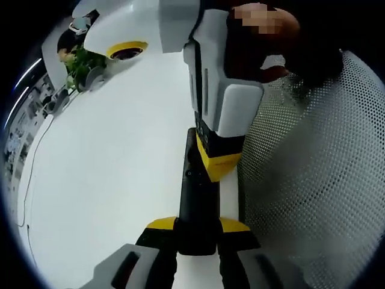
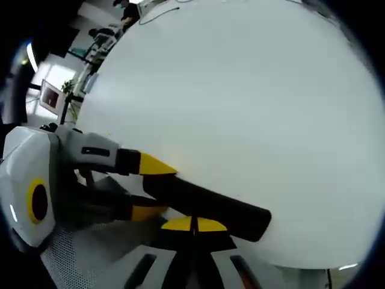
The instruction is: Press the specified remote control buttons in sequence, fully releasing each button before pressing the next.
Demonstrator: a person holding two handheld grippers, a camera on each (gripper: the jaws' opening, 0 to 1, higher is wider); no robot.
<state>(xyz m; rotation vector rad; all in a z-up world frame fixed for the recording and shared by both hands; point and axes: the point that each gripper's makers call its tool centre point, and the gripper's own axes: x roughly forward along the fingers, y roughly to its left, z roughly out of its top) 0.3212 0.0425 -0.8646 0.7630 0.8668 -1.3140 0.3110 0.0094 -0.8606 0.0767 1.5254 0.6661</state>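
The black remote control (image 1: 197, 205) lay lengthwise above the white counter (image 1: 108, 168), and everything else is placed from it. In the left gripper view its near end sat between the yellow-tipped jaws of the left hand-held gripper (image 1: 198, 227), which were clenched on it from both sides. At the remote's far end, the right hand-held gripper (image 1: 218, 165) came down from above with its yellow tip meeting the remote's upper face; whether it actually pressed a button could not be told. Its jaws looked drawn together there.

In the right gripper view the remote control (image 2: 207, 205) ran slantwise, its free end out over the counter (image 2: 240, 90). The right hand-held gripper (image 2: 194, 224) showed its two yellow tips meeting with no gap between them, right at the remote's near edge, clenched on nothing. At the remote's other end, the left hand-held gripper (image 2: 144, 188) had one yellow jaw above the remote and one below it, gripping it.

Beside the remote, off the counter's edge, was a pale mesh surface with small holes (image 1: 313, 180), perhaps a chair. Well beyond the remote's far end, a green plant (image 1: 81, 63) stood near the counter's far border. A thin cable (image 1: 33, 156) ran along the counter's edge, well apart from the remote.
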